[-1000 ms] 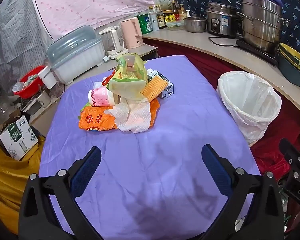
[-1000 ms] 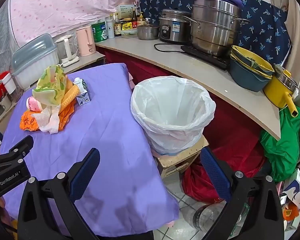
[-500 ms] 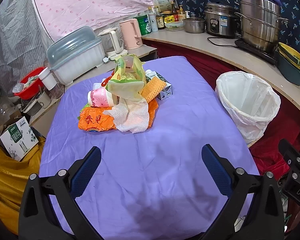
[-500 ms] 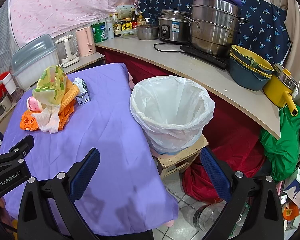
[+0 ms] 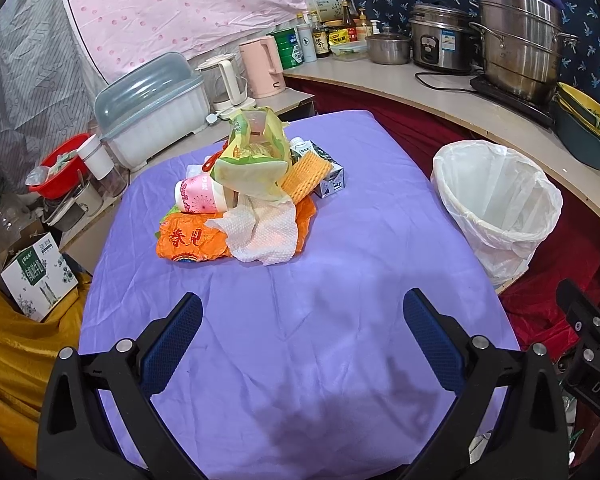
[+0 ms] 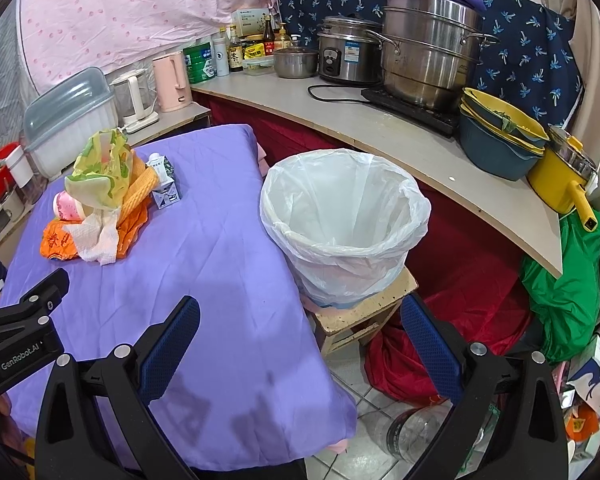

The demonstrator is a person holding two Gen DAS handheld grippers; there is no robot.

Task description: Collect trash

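Cramped kitchen corner; purple-clothed table (image 5: pixel 300 320) in front of me, counter w/ pots behind. Both tongs spread wide, nothing between them: left gripper (image 5: pixel 302 336) hangs over bare cloth short of the trash pile (image 5: pixel 252 204); right gripper (image 6: pixel 300 340) sits off the table's edge, facing the bin (image 6: pixel 344 232).

Pile mid-table, well apart from both grippers: orange wrapper (image 5: pixel 192 240) at bottom, paper towel (image 5: pixel 264 232) draped over it, pink cup (image 5: pixel 200 196) on its side, yellow-green bag (image 5: pixel 256 160), milk carton (image 5: pixel 328 180) just beside.

Risks, as I judge: items overlap, so grabbing one prob drags the others or topples the cup; towel & wrapper are limp, may slip out in transit. Cloth could bunch if I pinch too low. Bin stands on a small stool (image 6: pixel 356 316) beside table; a bump might tip it.

Bin: white liner, looks empty. Cup contents: can't tell.
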